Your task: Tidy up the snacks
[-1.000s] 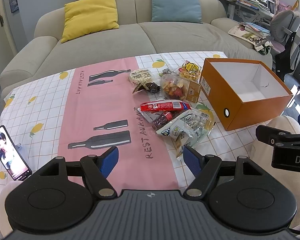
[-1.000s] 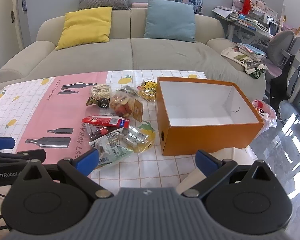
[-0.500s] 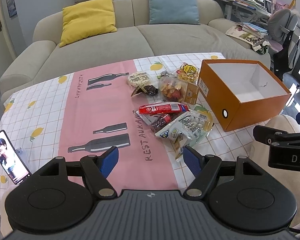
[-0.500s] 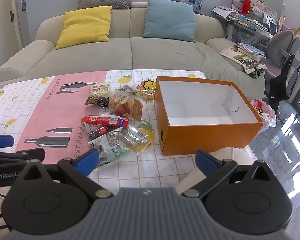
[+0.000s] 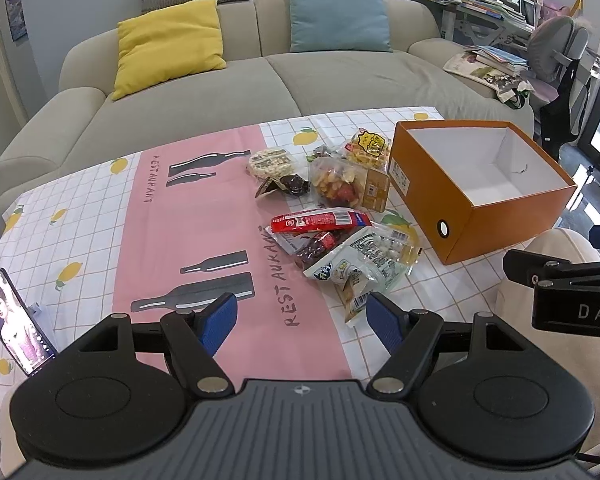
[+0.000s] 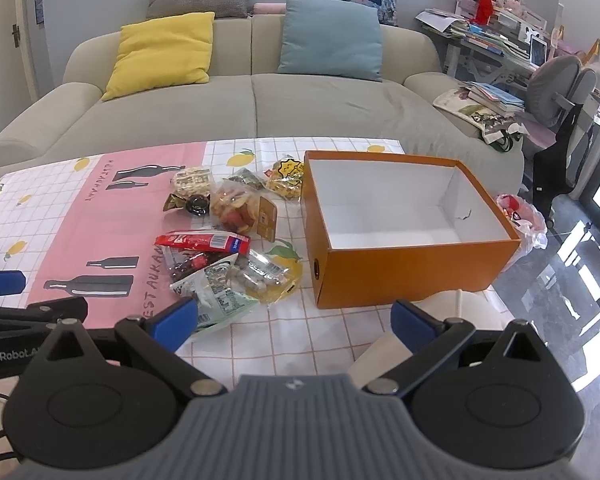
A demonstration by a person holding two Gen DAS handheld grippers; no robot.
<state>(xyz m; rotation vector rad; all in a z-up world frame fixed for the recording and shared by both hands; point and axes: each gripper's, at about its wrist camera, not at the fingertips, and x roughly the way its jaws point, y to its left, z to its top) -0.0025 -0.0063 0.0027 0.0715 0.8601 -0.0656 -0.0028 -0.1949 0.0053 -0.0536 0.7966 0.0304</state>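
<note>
Several snack packets lie in a heap in the middle of the tablecloth: a red packet point(image 5: 320, 219) point(image 6: 202, 241), a green-and-white bag point(image 5: 354, 264) point(image 6: 216, 296), a clear bag of mixed snacks point(image 5: 336, 184) point(image 6: 236, 208) and a yellow bag point(image 5: 370, 146) point(image 6: 286, 176). An open orange box point(image 5: 460, 216) point(image 6: 400, 276) with a white, bare inside stands right of the heap. My left gripper point(image 5: 302, 318) hovers open over the pink strip, short of the heap, nothing between its blue pads. My right gripper point(image 6: 294, 316) is open too, near the box's front corner.
A phone point(image 5: 14, 320) leans upright at the table's left edge. A beige sofa point(image 6: 256, 112) with a yellow cushion point(image 6: 164, 54) and a blue one runs behind the table. A cluttered desk and grey chair point(image 6: 556, 88) stand at the right; a plastic bag point(image 6: 520, 216) lies beyond the box.
</note>
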